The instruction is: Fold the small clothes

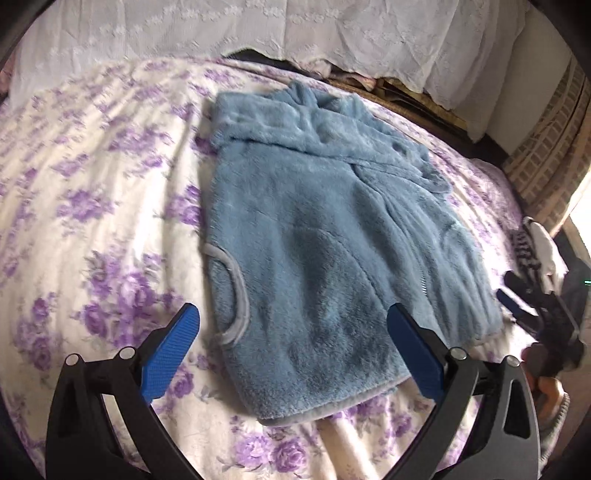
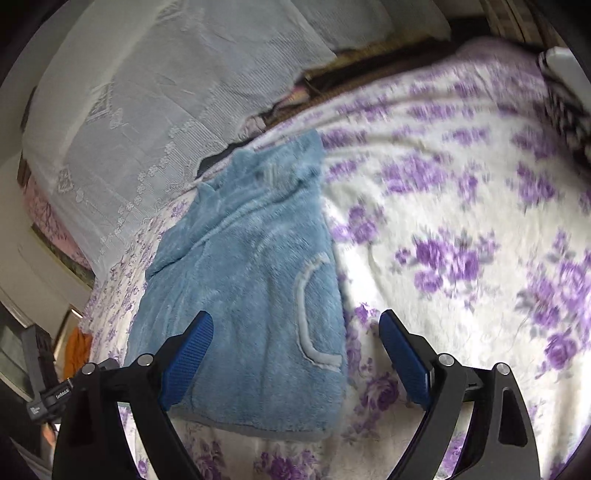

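A small blue fleece jacket (image 1: 317, 229) lies flat on the floral bedspread (image 1: 92, 206), sleeves folded in, with a grey-trimmed pocket on its left side and a zipper toward the right. My left gripper (image 1: 293, 339) is open and empty, hovering over the jacket's near hem. In the right wrist view the jacket (image 2: 243, 280) lies left of centre. My right gripper (image 2: 297, 354) is open and empty above the jacket's near right edge, by the pocket trim. The right gripper also shows in the left wrist view (image 1: 532, 306), beyond the jacket's right edge.
White lace pillows (image 1: 258, 29) line the head of the bed. A striped black-and-white item (image 1: 524, 247) lies at the bed's right edge. A brick-patterned wall (image 1: 546, 155) stands at the right. The purple floral bedspread (image 2: 461, 229) stretches to the jacket's right.
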`<move>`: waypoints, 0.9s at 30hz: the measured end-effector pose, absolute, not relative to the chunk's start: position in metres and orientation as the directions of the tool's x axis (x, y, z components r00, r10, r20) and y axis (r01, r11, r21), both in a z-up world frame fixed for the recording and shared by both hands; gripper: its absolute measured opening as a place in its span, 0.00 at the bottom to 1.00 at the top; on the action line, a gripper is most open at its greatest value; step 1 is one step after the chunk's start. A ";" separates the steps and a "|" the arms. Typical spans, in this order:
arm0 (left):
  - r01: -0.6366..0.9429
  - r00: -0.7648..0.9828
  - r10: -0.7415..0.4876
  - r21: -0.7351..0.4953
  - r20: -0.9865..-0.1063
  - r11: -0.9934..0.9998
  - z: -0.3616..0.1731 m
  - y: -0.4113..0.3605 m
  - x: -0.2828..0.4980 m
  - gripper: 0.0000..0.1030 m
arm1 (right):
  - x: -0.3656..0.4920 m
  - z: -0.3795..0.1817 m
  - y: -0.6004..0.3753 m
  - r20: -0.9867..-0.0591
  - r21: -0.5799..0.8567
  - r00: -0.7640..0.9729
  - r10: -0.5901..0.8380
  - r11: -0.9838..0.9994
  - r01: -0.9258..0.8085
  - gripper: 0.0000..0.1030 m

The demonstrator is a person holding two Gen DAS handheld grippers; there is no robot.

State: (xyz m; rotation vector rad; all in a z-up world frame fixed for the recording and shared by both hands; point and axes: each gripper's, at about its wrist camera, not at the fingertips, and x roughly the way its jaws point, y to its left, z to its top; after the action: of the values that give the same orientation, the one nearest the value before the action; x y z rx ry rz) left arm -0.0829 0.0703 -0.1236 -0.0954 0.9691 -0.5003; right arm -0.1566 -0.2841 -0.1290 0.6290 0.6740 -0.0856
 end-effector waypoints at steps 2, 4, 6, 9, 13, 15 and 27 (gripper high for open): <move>0.373 0.427 -0.468 -0.322 -0.774 0.870 -0.128 0.070 -0.078 0.96 | -0.155 -0.131 -0.285 -0.612 0.521 0.781 0.129 0.808 0.275 0.89; 0.374 0.375 -0.476 -0.340 -0.795 0.863 -0.137 0.067 -0.070 0.96 | -0.156 -0.131 -0.284 -0.610 0.519 0.782 0.129 0.811 0.271 0.89; 0.360 0.346 -0.465 -0.343 -0.815 0.868 -0.144 0.068 -0.062 0.95 | -0.156 -0.132 -0.284 -0.610 0.521 0.781 0.133 0.810 0.270 0.89; 0.347 0.357 -0.463 -0.345 -0.811 0.872 -0.142 0.077 -0.059 0.95 | -0.161 -0.132 -0.289 -0.599 0.541 0.787 0.145 0.798 0.265 0.89; 0.349 0.332 -0.485 -0.373 -0.809 0.860 -0.147 0.077 -0.054 0.95 | -0.166 -0.135 -0.294 -0.589 0.568 0.789 0.175 0.785 0.249 0.89; 0.368 0.339 -0.471 -0.346 -0.814 0.863 -0.148 0.069 -0.055 0.95 | -0.161 -0.136 -0.291 -0.602 0.554 0.778 0.180 0.796 0.244 0.88; 0.409 0.372 -0.470 -0.314 -0.800 0.857 -0.147 0.055 -0.064 0.78 | -0.150 -0.140 -0.283 -0.627 0.534 0.751 0.205 0.816 0.223 0.69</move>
State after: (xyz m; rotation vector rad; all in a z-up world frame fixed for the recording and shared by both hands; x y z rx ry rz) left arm -0.0643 0.0550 -0.1468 -0.0659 1.0480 -0.5642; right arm -0.1496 -0.2829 -0.1404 0.6314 0.7336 -0.0103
